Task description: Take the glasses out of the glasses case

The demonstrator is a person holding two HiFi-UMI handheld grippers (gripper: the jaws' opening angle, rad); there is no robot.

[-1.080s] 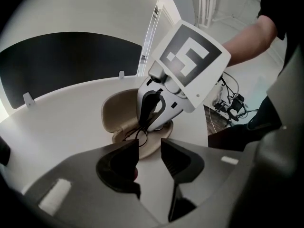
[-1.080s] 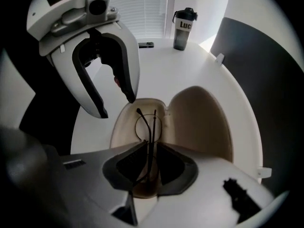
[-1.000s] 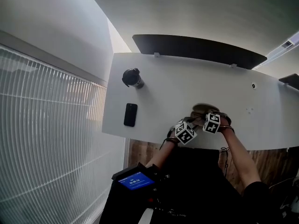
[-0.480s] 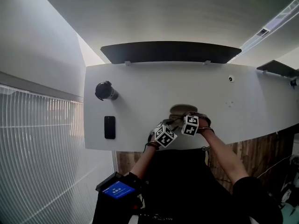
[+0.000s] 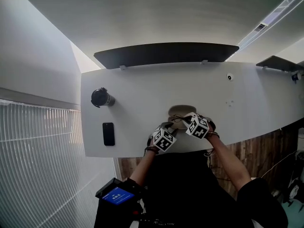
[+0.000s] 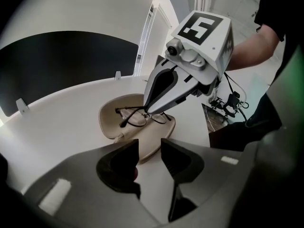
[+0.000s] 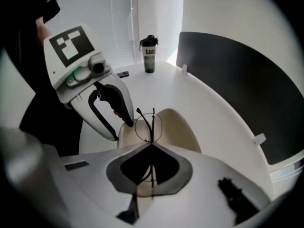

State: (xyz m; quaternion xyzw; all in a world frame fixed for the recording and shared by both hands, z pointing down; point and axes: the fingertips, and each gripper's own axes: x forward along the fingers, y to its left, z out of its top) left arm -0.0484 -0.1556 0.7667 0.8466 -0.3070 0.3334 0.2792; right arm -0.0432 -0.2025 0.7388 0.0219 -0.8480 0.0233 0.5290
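Note:
A beige glasses case lies open on the white table near its front edge. Thin dark-framed glasses hang just above the case's open shell, pinched at the frame by my right gripper, which is shut on them. In the right gripper view the glasses run into the closed jaws of the right gripper. My left gripper grips the case's near rim; its fingers sit on that rim beside the glasses.
A black tumbler and a dark phone lie at the table's left end. A black panel stands along the table's far edge. A device with a blue screen hangs at the person's waist.
The right gripper's marker cube has tilted and risen slightly over the case. The left gripper stays at the case's rim. The head view itself has shifted.

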